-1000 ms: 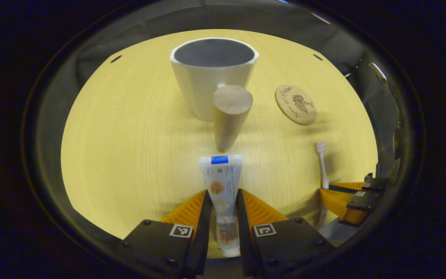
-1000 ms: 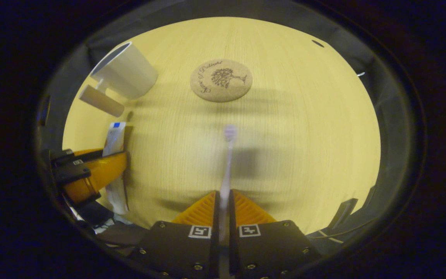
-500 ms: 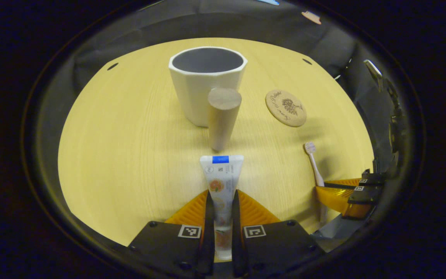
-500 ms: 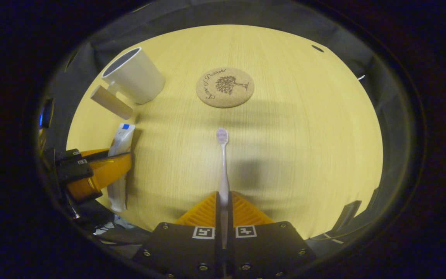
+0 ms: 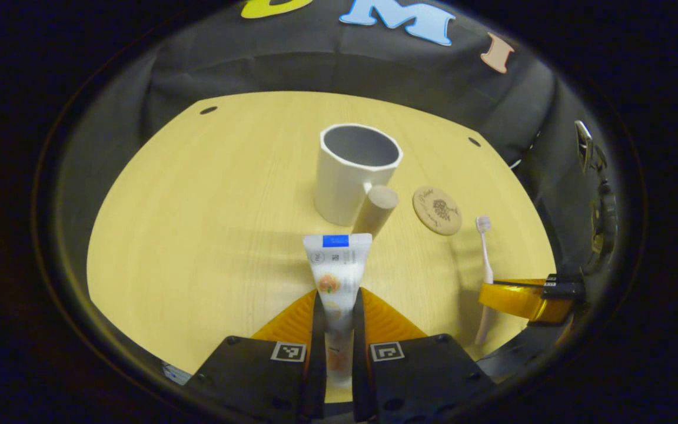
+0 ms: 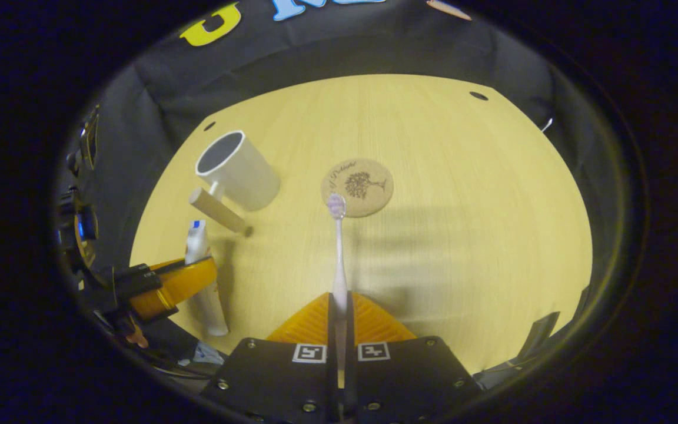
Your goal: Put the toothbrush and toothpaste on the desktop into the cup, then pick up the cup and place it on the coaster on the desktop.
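Nearest me, my left tongs (image 5: 335, 315) clamp the toothpaste tube (image 5: 336, 265) by its lower half, flat crimped end forward, ready to tip into a mouth. My right tongs (image 6: 339, 312) pinch the toothbrush (image 6: 338, 250) handle, bristles forward. Beyond, on the surface (image 5: 198, 235), stands the white cup (image 5: 354, 171), upright, its wooden handle towards me; the cork coaster (image 5: 437, 210) lies just right of it.

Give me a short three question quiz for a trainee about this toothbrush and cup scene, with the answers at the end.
1. True or false: the cup already stands on the coaster.
2. What do the left tongs hold?
A. toothbrush
B. toothpaste
C. coaster
3. Fill in: the right tongs are shut on the ____.

Key:
1. False; the cup stands on the desktop beside it.
2. B, the toothpaste.
3. toothbrush.
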